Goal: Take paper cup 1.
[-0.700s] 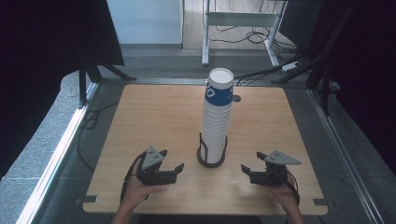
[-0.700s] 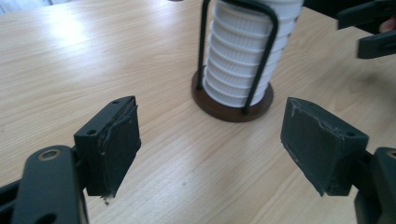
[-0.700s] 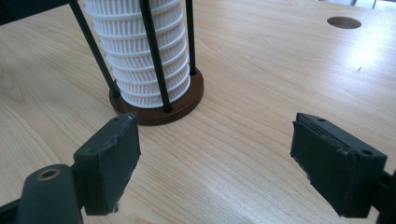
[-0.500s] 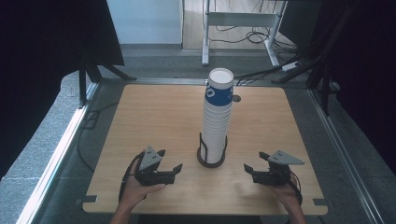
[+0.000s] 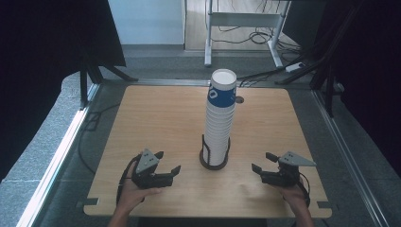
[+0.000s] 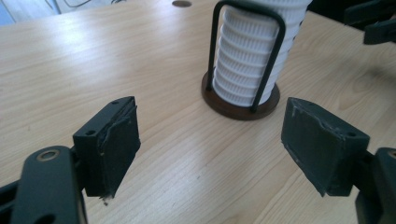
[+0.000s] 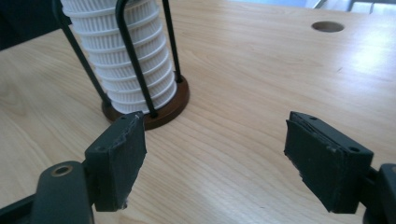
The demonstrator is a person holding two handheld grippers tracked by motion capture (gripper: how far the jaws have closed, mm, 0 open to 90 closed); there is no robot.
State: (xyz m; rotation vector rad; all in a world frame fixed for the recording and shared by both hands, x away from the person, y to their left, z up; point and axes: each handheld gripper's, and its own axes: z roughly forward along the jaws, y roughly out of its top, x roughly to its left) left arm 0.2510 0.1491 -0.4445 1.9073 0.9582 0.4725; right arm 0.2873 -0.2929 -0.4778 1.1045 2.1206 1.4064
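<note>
Both tools, the left tool and the right tool, hovered agape and empty near the tabletop's front edge, flanking the cup stack in its holder mid-tabletop; reaching inward seemed next.

Even daylight, soft shadows, dark edges.

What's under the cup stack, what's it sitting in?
The cup stack stands in a black wire holder on a round dark base, resting on the table. The base's middle is covered by the cups.
</note>
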